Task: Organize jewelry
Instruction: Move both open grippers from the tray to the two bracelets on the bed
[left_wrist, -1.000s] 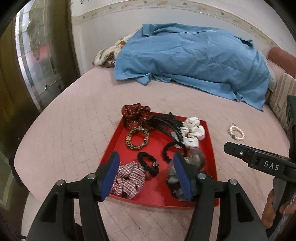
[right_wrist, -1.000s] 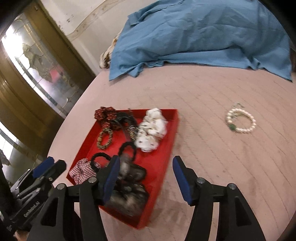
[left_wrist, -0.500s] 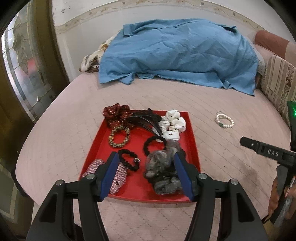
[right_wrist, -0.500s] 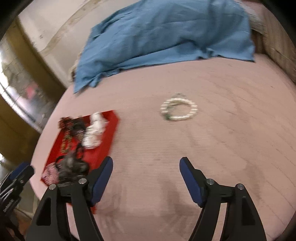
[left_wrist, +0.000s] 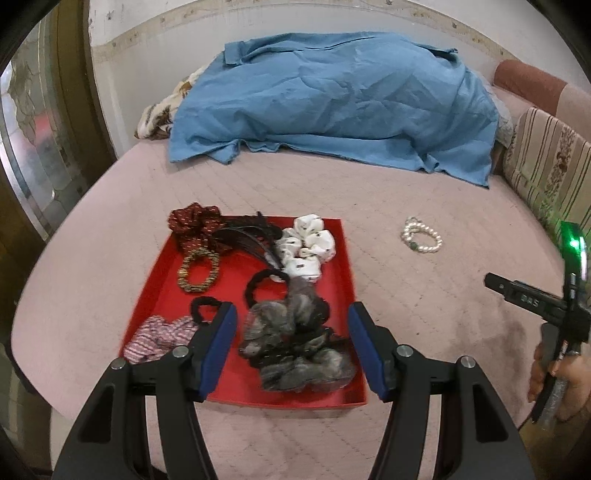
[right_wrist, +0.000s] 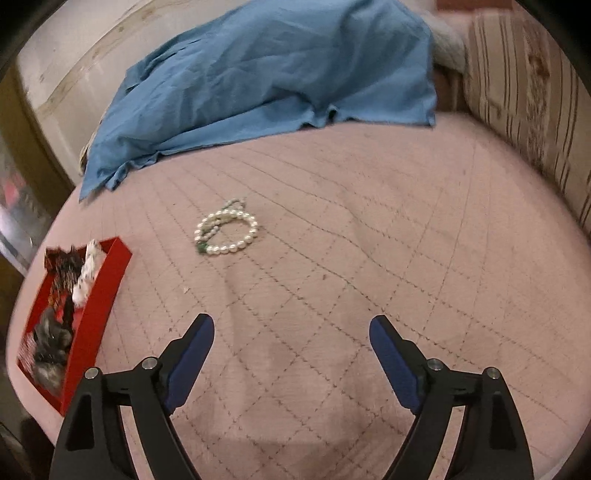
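The pearl bracelet (right_wrist: 226, 233) lies alone on the pink bed (right_wrist: 369, 258), at about eleven o'clock from my right gripper (right_wrist: 291, 354), well ahead of it; its long axis runs roughly from eight to two. The right fingers are opening wide with nothing between them. My right hand is the nearer. My left gripper (left_wrist: 290, 347) hovers half open over the red tray (left_wrist: 162, 284) of scrunchies, holding nothing. A blue cloth (right_wrist: 266, 74) lies at twelve o'clock.
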